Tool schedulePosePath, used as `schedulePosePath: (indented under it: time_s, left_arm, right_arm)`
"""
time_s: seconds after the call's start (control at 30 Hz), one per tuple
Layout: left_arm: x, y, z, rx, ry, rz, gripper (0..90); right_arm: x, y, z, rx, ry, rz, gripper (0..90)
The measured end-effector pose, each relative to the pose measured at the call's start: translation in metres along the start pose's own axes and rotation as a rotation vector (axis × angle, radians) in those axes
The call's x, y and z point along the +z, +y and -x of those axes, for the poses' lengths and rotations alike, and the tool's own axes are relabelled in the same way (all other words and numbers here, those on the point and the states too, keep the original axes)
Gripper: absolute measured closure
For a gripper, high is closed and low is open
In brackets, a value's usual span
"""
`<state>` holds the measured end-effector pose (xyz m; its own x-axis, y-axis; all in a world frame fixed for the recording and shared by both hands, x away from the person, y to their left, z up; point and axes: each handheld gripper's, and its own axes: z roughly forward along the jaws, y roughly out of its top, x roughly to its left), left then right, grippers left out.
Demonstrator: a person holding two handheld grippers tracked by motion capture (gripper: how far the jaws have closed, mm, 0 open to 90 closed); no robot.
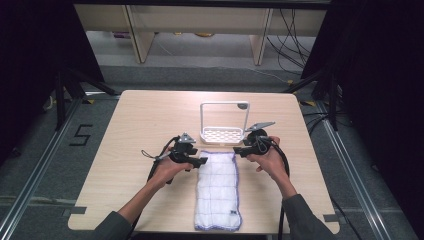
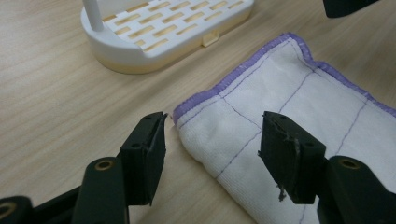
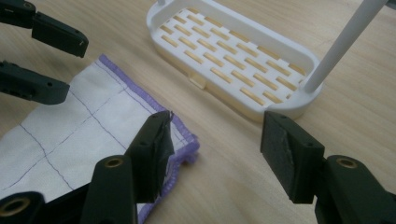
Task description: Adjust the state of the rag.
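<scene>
The folded white cloth (image 1: 217,190) with purple stitched edging lies flat on the wooden table (image 1: 145,120), its long axis running from the near edge toward the middle, its near end just short of the near edge. A white slotted rack (image 1: 223,134) with a tall loop handle stands just beyond the cloth's far end, near the table's centre and apart from the cloth. The left gripper (image 1: 200,162) sits at the cloth's far left corner; in the left gripper view its jaws stand apart, one over bare wood beside the corner and the other above the cloth (image 2: 289,116), with neither pad pressing on the fabric. The right gripper (image 1: 238,151) sits at the far right corner; in the right gripper view its jaws are likewise apart, one beside the cloth's corner (image 3: 93,135) and the other over bare wood near the rack (image 3: 233,51). Nothing is clamped in either gripper.
</scene>
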<state>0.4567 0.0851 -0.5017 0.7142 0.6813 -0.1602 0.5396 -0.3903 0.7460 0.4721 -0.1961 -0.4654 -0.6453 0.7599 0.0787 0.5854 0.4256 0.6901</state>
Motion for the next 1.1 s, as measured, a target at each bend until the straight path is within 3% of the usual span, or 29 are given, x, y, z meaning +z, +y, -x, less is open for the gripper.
schedulePosePath:
  time_s: [0.03, 0.2, 0.37, 0.63, 0.67, 0.73, 0.77, 0.87, 0.9, 0.93, 0.97, 1.03, 1.07, 1.1]
  left_arm:
    - [0.001, 0.000, -0.001, 0.007, 0.005, -0.005, 39.9]
    - [0.005, 0.000, -0.004, 0.003, 0.004, -0.021, 39.5]
    - [0.011, 0.000, -0.002, 0.014, 0.023, -0.028, 40.5]
    - [0.015, 0.001, 0.005, 0.100, 0.018, -0.040, 61.3]
    - [0.015, 0.001, 0.006, 0.103, 0.019, -0.040, 61.3]
    - [0.014, 0.001, 0.006, 0.112, 0.021, -0.040, 65.9]
    - [0.015, 0.001, 0.006, 0.107, 0.017, -0.038, 67.7]
    - [0.016, -0.001, 0.006, 0.105, 0.010, -0.028, 72.7]
    - [0.017, -0.001, 0.005, 0.109, 0.008, -0.028, 74.3]
    - [0.016, -0.001, 0.006, 0.112, 0.009, -0.025, 75.6]
    - [0.016, -0.001, 0.006, 0.115, 0.009, -0.025, 77.1]
    - [0.015, -0.001, 0.006, 0.120, 0.006, -0.019, 79.2]
    - [0.014, -0.001, 0.007, 0.117, 0.012, -0.012, 79.8]
    - [0.013, 0.000, 0.007, 0.117, 0.009, -0.010, 80.2]
  right_arm:
    - [0.000, 0.000, 0.001, -0.021, 0.003, -0.020, 43.3]
    - [0.007, -0.001, -0.006, -0.010, 0.014, -0.031, 42.9]
    - [0.015, -0.003, -0.011, -0.035, 0.000, -0.060, 43.4]
    - [0.029, -0.009, -0.024, -0.051, 0.018, -0.122, 43.6]
    - [0.031, -0.009, -0.029, -0.051, 0.016, -0.154, 45.0]
    - [0.034, -0.009, -0.031, -0.048, 0.002, -0.168, 48.5]
    - [0.035, -0.009, -0.031, -0.072, 0.027, -0.163, 50.2]
    - [0.036, -0.010, -0.031, -0.062, 0.046, -0.158, 58.9]
    - [0.038, -0.011, -0.027, -0.078, 0.055, -0.132, 63.1]
    - [0.037, -0.012, -0.029, -0.044, 0.066, -0.139, 66.8]
    - [0.036, -0.012, -0.028, -0.046, 0.080, -0.147, 70.0]
    - [0.037, -0.012, -0.027, -0.104, 0.091, -0.119, 76.9]
    - [0.036, -0.011, -0.029, -0.100, 0.082, -0.124, 79.2]
    - [0.036, -0.011, -0.029, -0.126, 0.076, -0.111, 80.9]
